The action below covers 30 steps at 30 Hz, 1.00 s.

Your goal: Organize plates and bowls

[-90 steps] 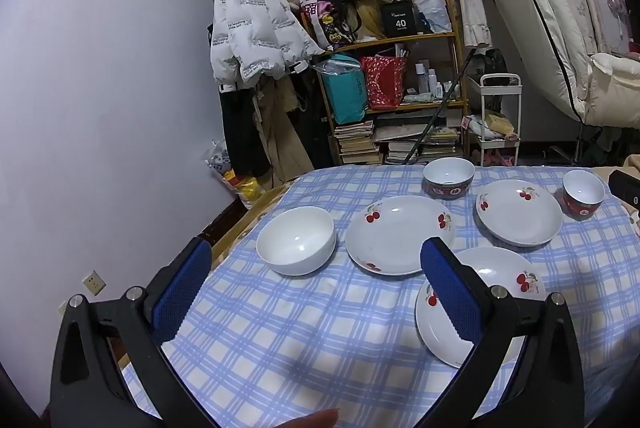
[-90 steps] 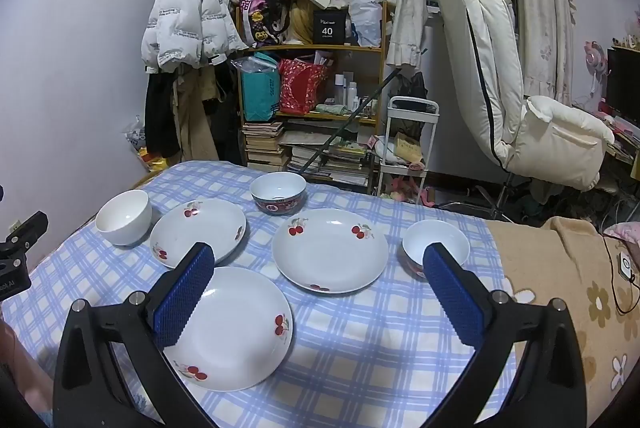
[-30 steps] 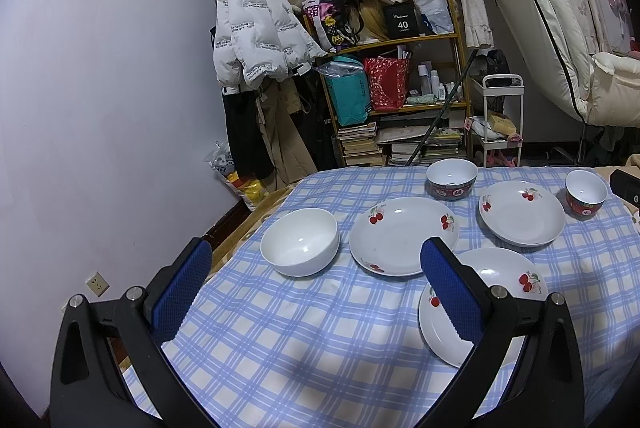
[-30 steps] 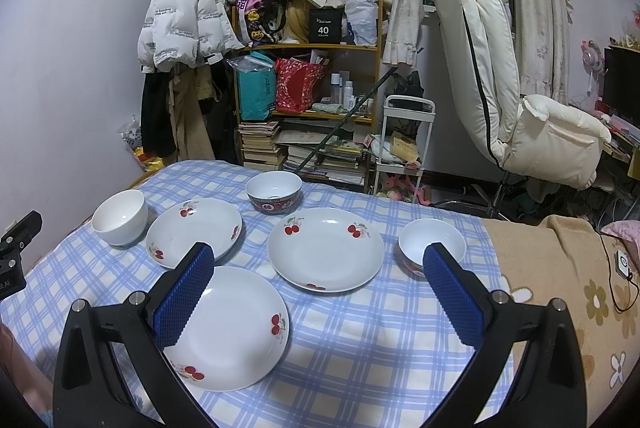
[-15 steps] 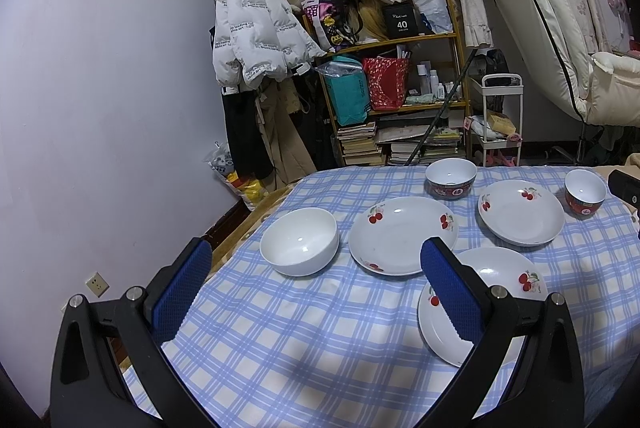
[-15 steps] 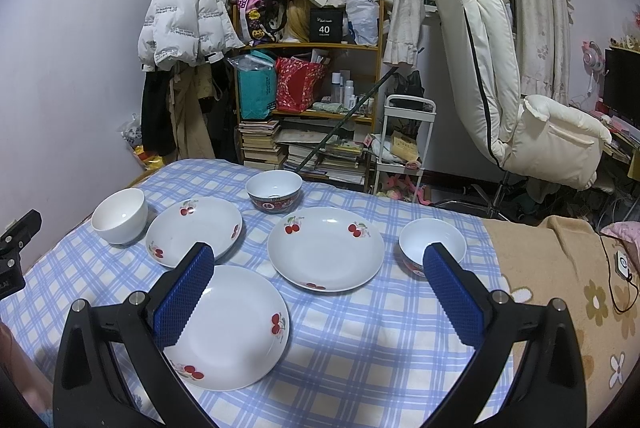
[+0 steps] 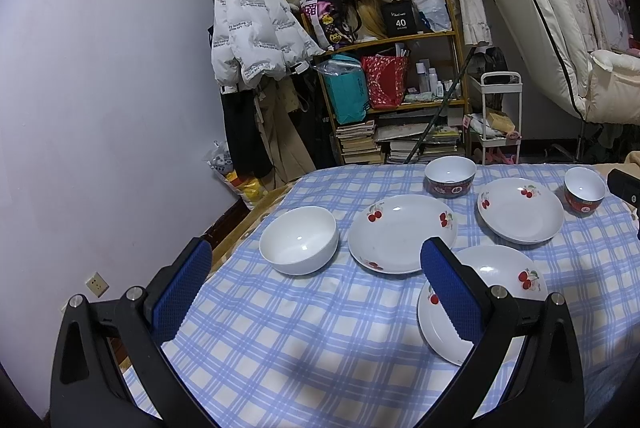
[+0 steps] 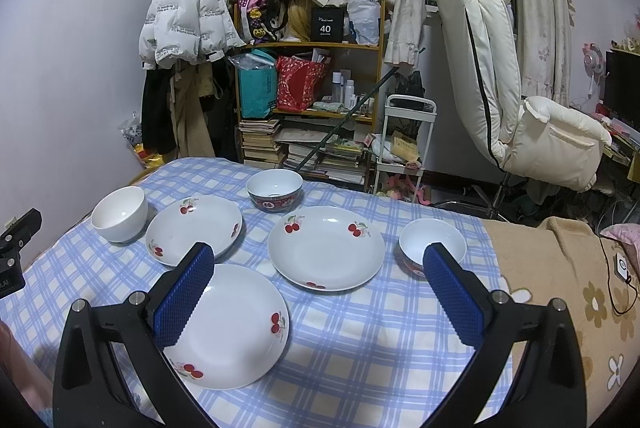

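Both grippers: left gripper [image 7: 316, 292] and right gripper [image 8: 320, 292] spread wide, empty
Plates: three cherry plates [image 8: 326, 252] on checked tablecloth [image 8: 360, 348]
Bowls: white bowl [image 7: 298, 246] far left — apart
Handling: we judge glazed ceramic stiff, slippery, breakable — pinch the rim

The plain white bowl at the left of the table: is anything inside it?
The white bowl looks empty; its bare glazed inside shows. Whatever lies under it on the checked cloth is hidden.
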Tool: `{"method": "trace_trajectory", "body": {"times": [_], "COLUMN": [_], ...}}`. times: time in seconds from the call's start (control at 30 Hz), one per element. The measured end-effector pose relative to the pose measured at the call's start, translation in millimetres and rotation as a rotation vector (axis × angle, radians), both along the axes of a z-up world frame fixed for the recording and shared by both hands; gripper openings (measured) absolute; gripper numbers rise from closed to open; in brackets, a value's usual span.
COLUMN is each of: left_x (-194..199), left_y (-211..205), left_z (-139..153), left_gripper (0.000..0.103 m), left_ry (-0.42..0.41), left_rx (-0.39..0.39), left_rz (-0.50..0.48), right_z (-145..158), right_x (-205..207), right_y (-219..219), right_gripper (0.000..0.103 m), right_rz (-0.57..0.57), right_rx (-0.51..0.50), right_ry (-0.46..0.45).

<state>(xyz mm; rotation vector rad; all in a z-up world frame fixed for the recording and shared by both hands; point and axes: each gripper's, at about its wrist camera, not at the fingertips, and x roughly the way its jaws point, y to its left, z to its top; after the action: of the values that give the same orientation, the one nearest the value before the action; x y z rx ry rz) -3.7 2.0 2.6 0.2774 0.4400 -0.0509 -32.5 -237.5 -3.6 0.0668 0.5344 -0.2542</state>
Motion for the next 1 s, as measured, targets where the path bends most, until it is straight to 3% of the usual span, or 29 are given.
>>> {"method": "trace_trajectory", "body": {"times": [0.4, 0.57, 1.0], "left_x": [10.3, 21.2, 74.7], "left_y": [-2.7, -18.9, -47.4], "left_z": [-6.2, -7.6, -33.0], "left_gripper": [0.102, 0.102, 0.102], "left_ry": [0.052, 0.058, 0.204], "left_rx": [0.002, 0.064, 0.123], "left_rz": [-0.032, -0.068, -0.104], "right_z": [-0.4, -6.1, -33.9], "right_x": [5.0, 14.5, 66.0], "right_y": [-0.3, -0.6, 5.0], "right_gripper": [0.103, 0.103, 0.103], "right_rz": [0.000, 0.009, 0.026], "right_rx": [0.003, 0.002, 0.035], "right_ry": [0.013, 0.032, 0.144]}}
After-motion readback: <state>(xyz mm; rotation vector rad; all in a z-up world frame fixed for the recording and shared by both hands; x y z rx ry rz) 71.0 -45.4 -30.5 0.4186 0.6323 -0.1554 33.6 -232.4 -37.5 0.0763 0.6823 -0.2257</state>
